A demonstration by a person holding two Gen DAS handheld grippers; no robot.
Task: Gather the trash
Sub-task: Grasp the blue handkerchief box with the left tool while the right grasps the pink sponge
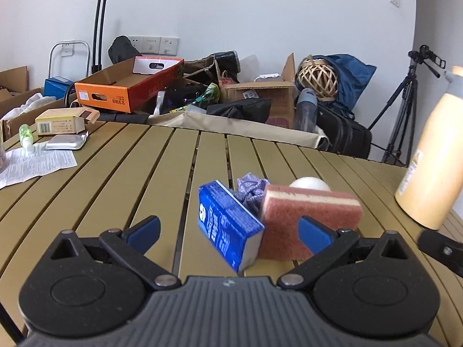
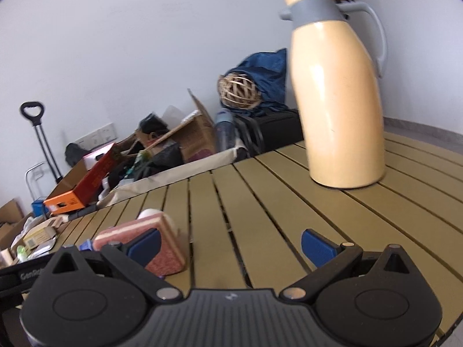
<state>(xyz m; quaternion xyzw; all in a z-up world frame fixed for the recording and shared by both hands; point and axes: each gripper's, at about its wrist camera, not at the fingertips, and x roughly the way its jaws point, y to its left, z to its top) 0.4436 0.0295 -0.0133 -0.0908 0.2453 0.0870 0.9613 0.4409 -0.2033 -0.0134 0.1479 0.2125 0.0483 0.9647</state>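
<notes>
Left gripper (image 1: pixel 230 231) agape around blue box (image 1: pixel 228 225); sponge (image 1: pixel 309 217) seemingly touching

Left gripper (image 1: pixel 230 232) low, level, fingers spread wide. Right gripper (image 2: pixel 231 245) likewise, fingers wide apart, holding nothing.

Left gripper (image 1: pixel 230 232): matte black linkage arms, blue textured pads (image 1: pixel 144 231), silver pivot pins, round black side housings, grey ribbed centre body bearing a small logo. Right gripper (image 2: pixel 231 244): identical build, blue pads (image 2: pixel 317 247), silver and brass-toned pins, triangular cut-outs in both outer links.
</notes>
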